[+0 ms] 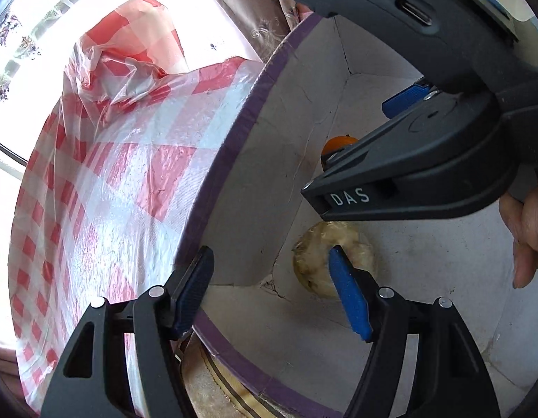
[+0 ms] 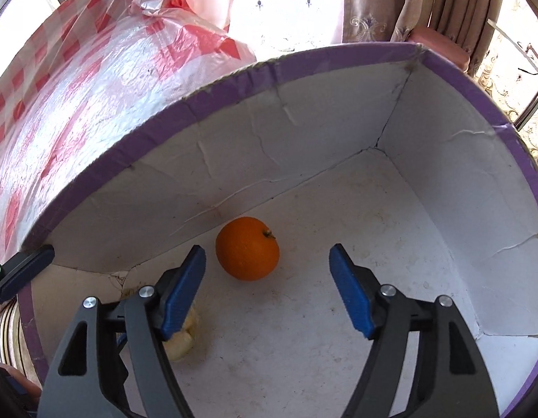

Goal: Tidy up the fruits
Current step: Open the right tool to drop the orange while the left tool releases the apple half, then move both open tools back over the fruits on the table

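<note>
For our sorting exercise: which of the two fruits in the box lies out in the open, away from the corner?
The orange: bright, round, stem showing. The pale yellowish fruit sits near the box's corner.

Round orange point(image 2: 247, 253), stem up, on the box floor point(image 2: 304, 348), just beyond the open jaws, untouched.

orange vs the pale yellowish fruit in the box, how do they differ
The orange is bright, smooth and fully in view, with a stem stub; the pale fruit is dull yellow, rough-looking and partly hidden by gripper fingers. The orange lies further along the wall; the pale fruit sits nearer the corner. Both rest loose on the box floor.
</note>
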A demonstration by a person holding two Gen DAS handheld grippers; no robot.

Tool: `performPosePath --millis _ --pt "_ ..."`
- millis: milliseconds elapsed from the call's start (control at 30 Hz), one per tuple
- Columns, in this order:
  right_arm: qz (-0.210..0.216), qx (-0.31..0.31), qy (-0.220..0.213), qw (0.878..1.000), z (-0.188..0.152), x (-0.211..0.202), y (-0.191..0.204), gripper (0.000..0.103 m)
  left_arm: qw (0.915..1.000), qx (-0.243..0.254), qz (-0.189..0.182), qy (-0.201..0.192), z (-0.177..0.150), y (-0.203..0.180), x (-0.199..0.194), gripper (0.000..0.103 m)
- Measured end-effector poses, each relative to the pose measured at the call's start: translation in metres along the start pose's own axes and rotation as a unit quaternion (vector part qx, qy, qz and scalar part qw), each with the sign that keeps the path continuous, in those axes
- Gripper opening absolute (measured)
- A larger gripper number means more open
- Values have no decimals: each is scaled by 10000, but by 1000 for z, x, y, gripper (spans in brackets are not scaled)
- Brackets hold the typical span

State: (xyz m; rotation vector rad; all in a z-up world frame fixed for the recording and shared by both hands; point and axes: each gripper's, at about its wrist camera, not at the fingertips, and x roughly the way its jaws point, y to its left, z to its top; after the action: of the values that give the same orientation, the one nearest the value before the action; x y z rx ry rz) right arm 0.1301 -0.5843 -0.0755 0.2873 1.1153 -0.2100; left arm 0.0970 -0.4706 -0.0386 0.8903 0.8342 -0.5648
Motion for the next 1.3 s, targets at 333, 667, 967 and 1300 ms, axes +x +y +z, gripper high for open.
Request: performPosePath --millis 333,667,967,1300 --pt "-339 434 -1164 9917 -4 -73 -16 87 9892 -195 459 -1378 -14 21 -62 74" --pt "-2 -15 -2223 9750 -23 -151 14 91 9711 -1685 451 -1631 -78 92 -113 83" --pt "908 -673 -2325 9660 -39 -174 93 91 9510 -2680 642 -1405 -178 142 -134 83" --pt "1477 -1278 -2034 9594 -51 -160 159 91 9163 -3781 544 -1200 -284 184 -153 75"
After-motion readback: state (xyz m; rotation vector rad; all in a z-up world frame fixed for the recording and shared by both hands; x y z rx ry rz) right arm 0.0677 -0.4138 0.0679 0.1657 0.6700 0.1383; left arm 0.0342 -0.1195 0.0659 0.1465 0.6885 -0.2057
